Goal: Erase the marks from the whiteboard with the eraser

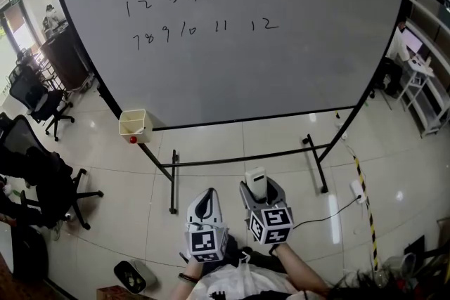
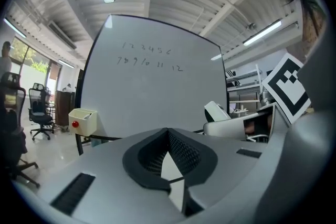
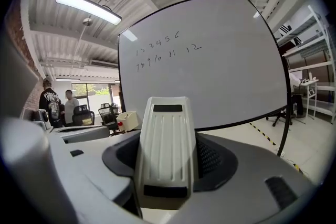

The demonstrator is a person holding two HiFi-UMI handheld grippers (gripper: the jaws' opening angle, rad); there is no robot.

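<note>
The whiteboard (image 1: 281, 74) stands on a black frame in front of me, with two rows of handwritten numbers (image 1: 197, 10) in its upper left. My right gripper (image 1: 257, 187) is shut on a white ribbed eraser (image 1: 255, 177), low and well short of the board. In the right gripper view the eraser (image 3: 167, 144) stands upright between the jaws, with the whiteboard (image 3: 220, 71) and numbers (image 3: 165, 50) beyond. My left gripper (image 1: 206, 197) hangs beside it, shut and empty. The left gripper view shows its jaws (image 2: 169, 162) together, the numbers (image 2: 149, 57) and the eraser (image 2: 216, 111).
A cream box with a red button (image 1: 135, 124) hangs at the board frame's lower left. Office chairs (image 1: 43, 103) stand at left, white shelving (image 1: 430, 88) and a seated person (image 1: 401, 46) at right. A cable and power strip (image 1: 355, 190) lie on the tiled floor.
</note>
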